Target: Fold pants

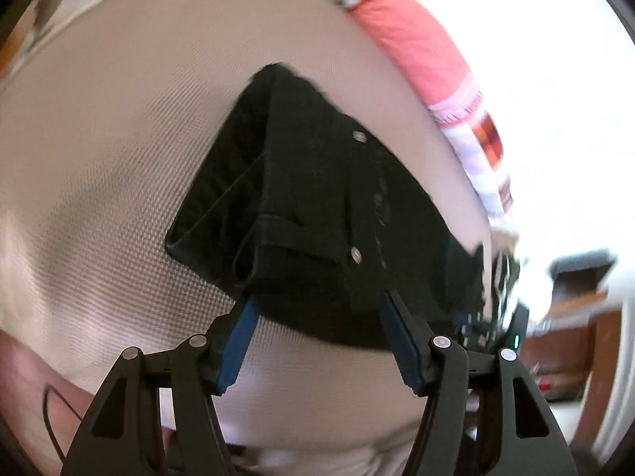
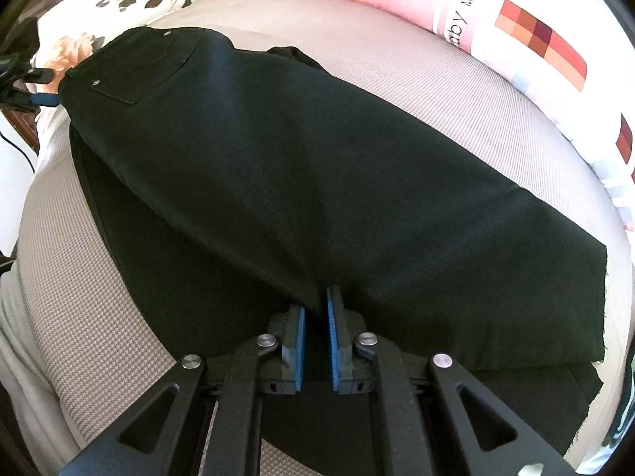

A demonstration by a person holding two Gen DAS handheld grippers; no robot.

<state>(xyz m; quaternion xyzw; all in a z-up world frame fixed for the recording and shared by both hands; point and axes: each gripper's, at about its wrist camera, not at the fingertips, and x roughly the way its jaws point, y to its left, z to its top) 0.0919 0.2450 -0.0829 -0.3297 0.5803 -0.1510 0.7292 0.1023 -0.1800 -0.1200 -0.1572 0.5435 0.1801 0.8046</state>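
Observation:
Black pants (image 2: 317,182) lie folded lengthwise on a beige textured bed (image 2: 436,91), one leg over the other. In the left wrist view I see the waistband end (image 1: 309,206) with two metal rivets. My left gripper (image 1: 317,305) is open, its blue pads either side of the waistband edge. My right gripper (image 2: 316,303) is nearly closed on a fold of the upper pant leg near the hem end. The left gripper also shows in the right wrist view (image 2: 39,99) at the waistband.
A pink and white pillow (image 2: 516,31) lies along the far side of the bed. A floral pillow (image 2: 119,0) lies at the far left. In the left wrist view, wooden furniture (image 1: 575,317) stands beyond the bed edge at right.

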